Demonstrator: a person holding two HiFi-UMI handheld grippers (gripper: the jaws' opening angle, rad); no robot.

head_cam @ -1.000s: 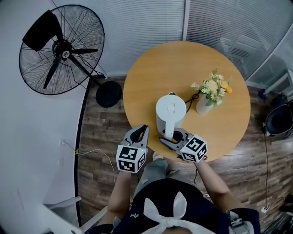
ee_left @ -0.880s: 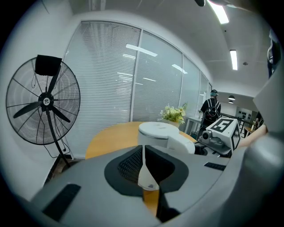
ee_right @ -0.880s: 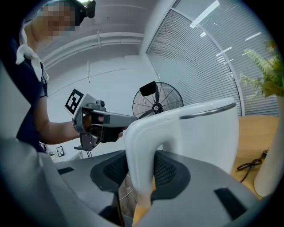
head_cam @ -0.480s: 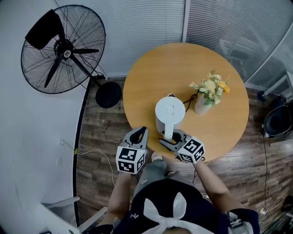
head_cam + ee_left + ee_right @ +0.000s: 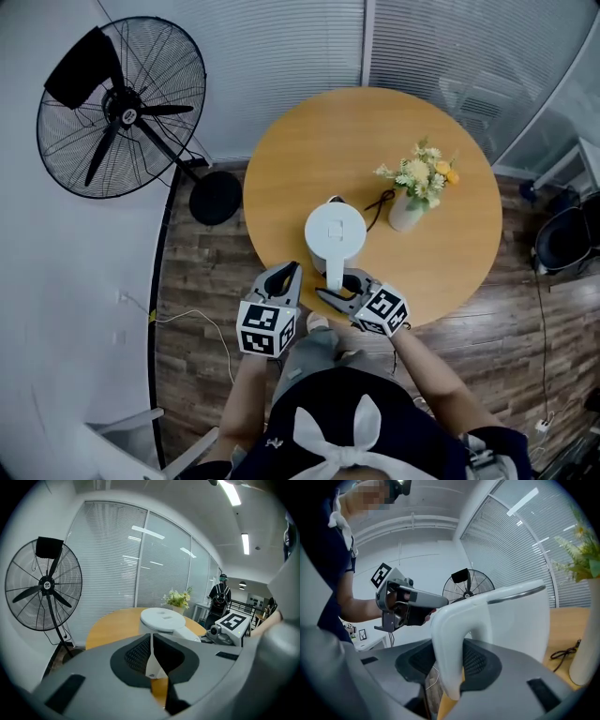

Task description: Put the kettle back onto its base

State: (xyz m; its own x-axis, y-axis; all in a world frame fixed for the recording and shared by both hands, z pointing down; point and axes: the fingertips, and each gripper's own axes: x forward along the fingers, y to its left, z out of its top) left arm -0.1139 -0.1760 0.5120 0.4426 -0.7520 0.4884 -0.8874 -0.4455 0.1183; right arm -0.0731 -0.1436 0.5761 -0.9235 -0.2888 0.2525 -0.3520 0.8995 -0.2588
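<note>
The white kettle (image 5: 335,234) is upright near the front edge of the round wooden table (image 5: 300,159). My right gripper (image 5: 342,280) is shut on its handle (image 5: 450,639), with a pad on each side of it. The kettle's underside and its base are hidden beneath its body. A black cord (image 5: 378,202) runs from behind the kettle. My left gripper (image 5: 294,268) hovers shut and empty just left of the kettle, at the table's front rim. The left gripper view shows the kettle lid (image 5: 161,619) beyond my own closed jaws.
A vase of flowers (image 5: 412,187) stands on the table to the kettle's right. A large standing fan (image 5: 117,103) is on the wooden floor at the left. Window blinds run along the far wall. A person stands far off in the left gripper view (image 5: 219,597).
The head view has shifted a little. Kettle and both grippers keep their places relative to the table.
</note>
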